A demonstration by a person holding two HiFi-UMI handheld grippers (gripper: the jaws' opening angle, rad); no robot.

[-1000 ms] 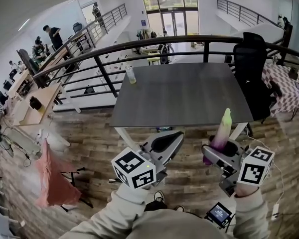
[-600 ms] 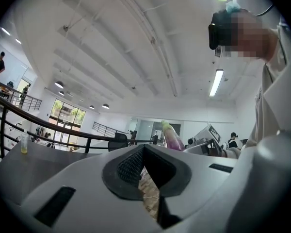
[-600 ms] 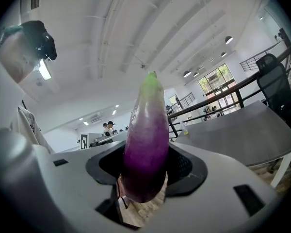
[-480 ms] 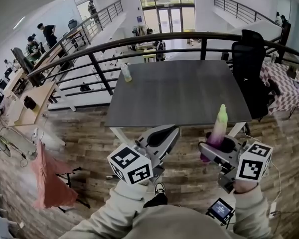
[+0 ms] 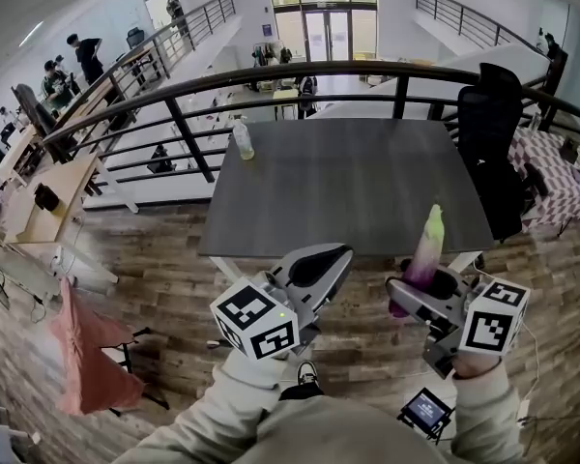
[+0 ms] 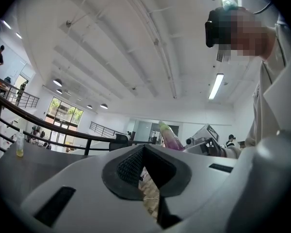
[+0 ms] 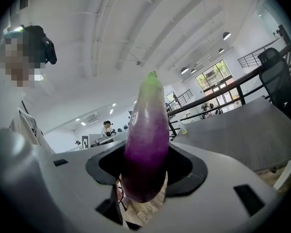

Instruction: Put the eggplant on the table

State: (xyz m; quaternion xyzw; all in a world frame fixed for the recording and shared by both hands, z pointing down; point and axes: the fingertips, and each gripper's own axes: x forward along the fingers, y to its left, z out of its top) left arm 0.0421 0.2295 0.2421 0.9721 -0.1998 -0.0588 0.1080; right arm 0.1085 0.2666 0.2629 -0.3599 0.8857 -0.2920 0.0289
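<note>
A purple eggplant [image 5: 427,249] with a pale green tip stands upright in my right gripper [image 5: 420,293], just before the front right edge of the dark grey table [image 5: 348,182]. In the right gripper view the eggplant [image 7: 146,140] fills the gap, and the right gripper [image 7: 143,178] is shut on its thick lower end. My left gripper [image 5: 319,264] hovers at the table's front edge, left of the eggplant, with its pads together and nothing held. The left gripper view shows the left gripper [image 6: 144,164] with the eggplant [image 6: 169,136] off to its right.
A small plastic bottle [image 5: 241,138] stands at the table's far left corner. A black office chair [image 5: 488,133] is at the table's right side. A black railing [image 5: 271,80] runs behind the table. A red cloth [image 5: 87,346] hangs at lower left over the wood floor.
Both grippers have come forward toward the table's front edge, and the table looks nearer. The eggplant stays upright in the right gripper.
</note>
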